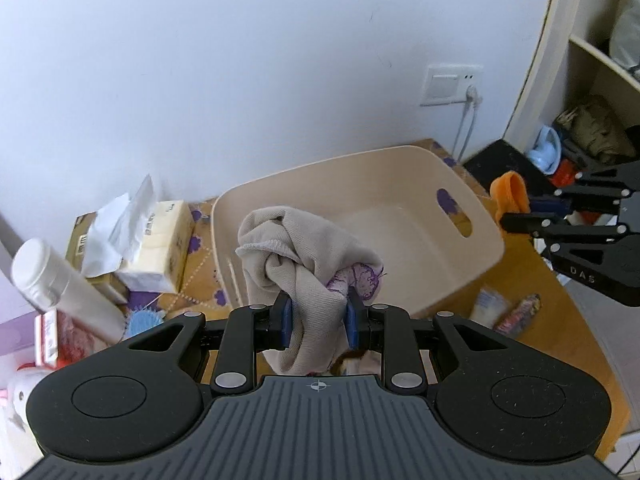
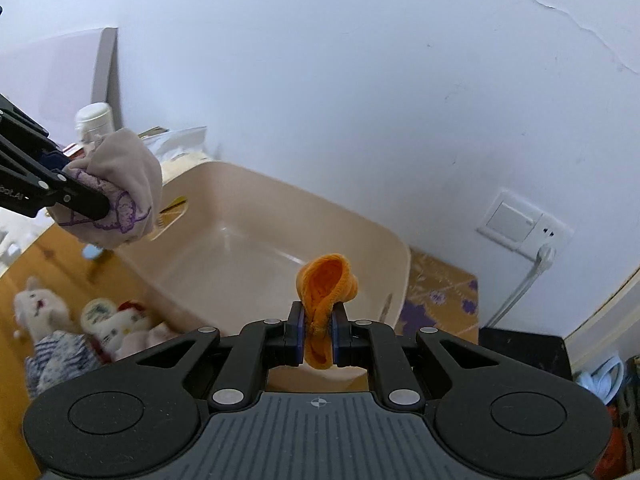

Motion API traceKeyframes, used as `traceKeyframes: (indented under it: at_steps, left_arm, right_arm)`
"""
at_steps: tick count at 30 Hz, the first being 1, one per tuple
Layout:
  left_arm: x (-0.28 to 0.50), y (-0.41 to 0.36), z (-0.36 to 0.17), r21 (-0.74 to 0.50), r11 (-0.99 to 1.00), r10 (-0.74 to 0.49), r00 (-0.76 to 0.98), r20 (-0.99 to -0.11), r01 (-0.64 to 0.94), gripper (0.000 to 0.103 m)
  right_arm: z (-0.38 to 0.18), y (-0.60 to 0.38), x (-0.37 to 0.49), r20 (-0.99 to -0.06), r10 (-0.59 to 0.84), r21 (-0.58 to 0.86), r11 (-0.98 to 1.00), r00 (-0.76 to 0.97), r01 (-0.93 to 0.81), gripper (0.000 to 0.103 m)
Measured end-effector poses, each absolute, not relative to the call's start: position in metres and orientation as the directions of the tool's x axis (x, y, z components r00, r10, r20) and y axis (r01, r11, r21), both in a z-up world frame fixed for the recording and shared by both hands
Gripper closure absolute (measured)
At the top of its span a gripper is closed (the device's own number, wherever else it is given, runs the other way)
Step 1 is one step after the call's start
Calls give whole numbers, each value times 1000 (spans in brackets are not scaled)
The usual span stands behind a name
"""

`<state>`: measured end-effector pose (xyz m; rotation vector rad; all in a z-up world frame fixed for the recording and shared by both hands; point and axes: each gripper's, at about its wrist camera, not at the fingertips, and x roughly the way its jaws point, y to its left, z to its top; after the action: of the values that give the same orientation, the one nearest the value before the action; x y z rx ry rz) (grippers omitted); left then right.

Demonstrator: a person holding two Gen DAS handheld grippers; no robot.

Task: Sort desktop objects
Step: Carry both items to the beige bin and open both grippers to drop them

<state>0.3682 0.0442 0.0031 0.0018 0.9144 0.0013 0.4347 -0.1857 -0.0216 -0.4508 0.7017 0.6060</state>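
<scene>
A beige plastic bin (image 1: 476, 248) stands on the wooden desk by the wall; it also shows in the right wrist view (image 2: 256, 240). My left gripper (image 1: 319, 320) is shut on a bunched beige cloth with purple embroidery (image 1: 296, 248), held above the bin's near rim; the cloth also shows in the right wrist view (image 2: 128, 184). My right gripper (image 2: 319, 336) is shut on a small orange knitted piece (image 2: 326, 284), held above the bin's near rim; the piece (image 1: 509, 194) also shows at the bin's right side in the left wrist view.
A tissue pack (image 1: 156, 240), a white bottle (image 1: 52, 276) and a blue brush (image 1: 146, 320) lie left of the bin. Small packets (image 1: 504, 308) lie on the desk at right. Plush toys (image 2: 80, 328) lie on the desk. A wall socket (image 2: 524, 224) and a shelf (image 1: 592, 92) are at right.
</scene>
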Motion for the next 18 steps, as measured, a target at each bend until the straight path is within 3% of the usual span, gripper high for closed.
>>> traceKeyframes:
  at_steps: [18]
  left_arm:
    - [462, 28, -98, 54, 998, 64, 414, -908, -36, 77]
  right_arm:
    - [-100, -151, 512, -828, 286, -142, 725, 482, -674, 90]
